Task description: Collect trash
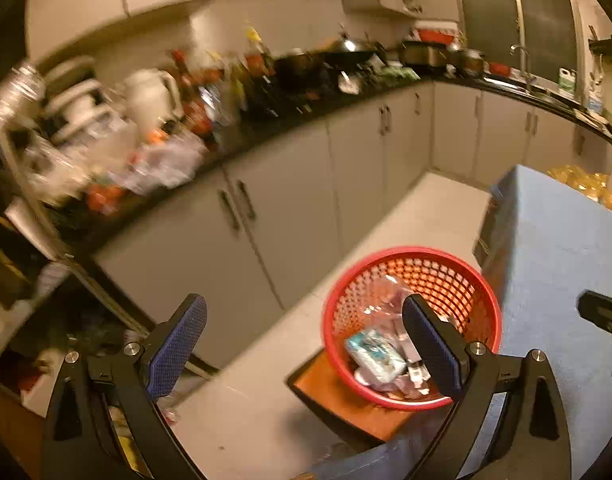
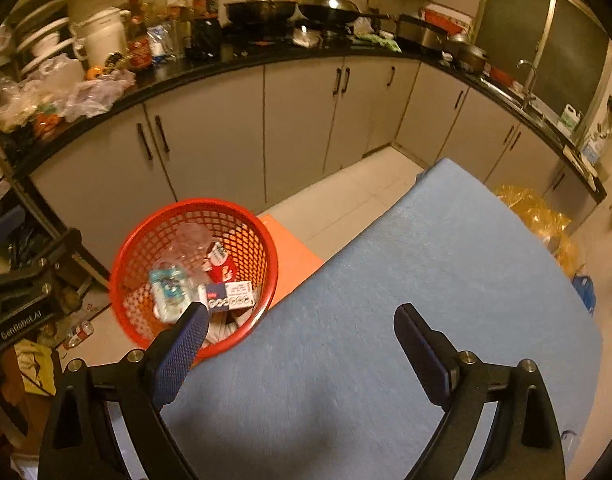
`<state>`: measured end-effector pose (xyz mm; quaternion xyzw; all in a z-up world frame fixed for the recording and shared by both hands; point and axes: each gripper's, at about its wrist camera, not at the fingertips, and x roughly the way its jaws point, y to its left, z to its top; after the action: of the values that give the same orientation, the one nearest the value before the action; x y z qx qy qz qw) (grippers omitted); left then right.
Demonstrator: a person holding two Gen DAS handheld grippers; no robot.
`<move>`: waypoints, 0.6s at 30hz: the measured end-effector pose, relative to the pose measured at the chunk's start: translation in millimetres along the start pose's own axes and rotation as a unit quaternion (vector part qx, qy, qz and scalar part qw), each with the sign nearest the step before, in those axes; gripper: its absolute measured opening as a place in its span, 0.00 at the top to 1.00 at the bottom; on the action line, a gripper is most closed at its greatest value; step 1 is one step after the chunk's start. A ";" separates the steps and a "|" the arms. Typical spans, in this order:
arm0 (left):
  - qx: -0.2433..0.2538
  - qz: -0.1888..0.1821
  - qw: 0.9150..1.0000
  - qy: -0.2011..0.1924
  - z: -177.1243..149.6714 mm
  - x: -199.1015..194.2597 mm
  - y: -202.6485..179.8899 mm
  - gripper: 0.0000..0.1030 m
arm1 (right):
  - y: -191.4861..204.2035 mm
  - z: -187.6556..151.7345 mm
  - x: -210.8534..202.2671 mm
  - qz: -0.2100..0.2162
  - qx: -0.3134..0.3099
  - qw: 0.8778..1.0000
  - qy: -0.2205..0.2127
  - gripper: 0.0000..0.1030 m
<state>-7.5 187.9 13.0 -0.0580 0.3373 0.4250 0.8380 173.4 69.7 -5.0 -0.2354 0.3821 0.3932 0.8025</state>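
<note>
A red mesh basket (image 1: pixel 481 280) (image 2: pixel 138 240) stands on an orange stool (image 1: pixel 345 400) (image 2: pixel 294 256) beside a blue-covered table (image 1: pixel 553 264) (image 2: pixel 405 320). It holds trash: a teal packet (image 1: pixel 373 354) (image 2: pixel 168 288), a clear plastic wrapper (image 2: pixel 190 240), a red packet (image 2: pixel 220 266) and a white carton (image 2: pixel 232 294). My left gripper (image 1: pixel 306 336) is open and empty, held above the floor left of the basket. My right gripper (image 2: pixel 302 320) is open and empty above the table's near left edge.
A black counter (image 2: pixel 266 56) with grey cabinets (image 2: pixel 298 128) runs along the back, crowded with pots, bottles and plastic bags. A yellow plastic bag (image 2: pixel 537 216) lies right of the table. A cluttered shelf (image 1: pixel 38 280) stands at the left. Pale floor tiles (image 1: pixel 258 408) lie between.
</note>
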 end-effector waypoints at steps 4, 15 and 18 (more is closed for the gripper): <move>0.010 0.030 0.999 -0.013 1.1 -48.0 -3.1 0.04 | -4.9 -17.0 -40.1 0.010 -0.008 1.000 -0.018 0.06; 0.005 0.019 0.999 -0.036 -16.6 -136.1 -32.2 0.04 | -27.7 -78.9 -125.5 0.019 -0.009 0.998 -0.054 0.02; 0.000 0.014 0.999 -0.038 -18.4 -146.5 -39.0 0.04 | -31.7 -87.2 -139.4 0.012 -0.015 0.997 -0.069 0.02</move>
<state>-48.0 57.6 81.5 -0.0366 0.3058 0.4387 0.8442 106.2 -70.7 56.7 -0.2155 0.3229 0.4234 0.8186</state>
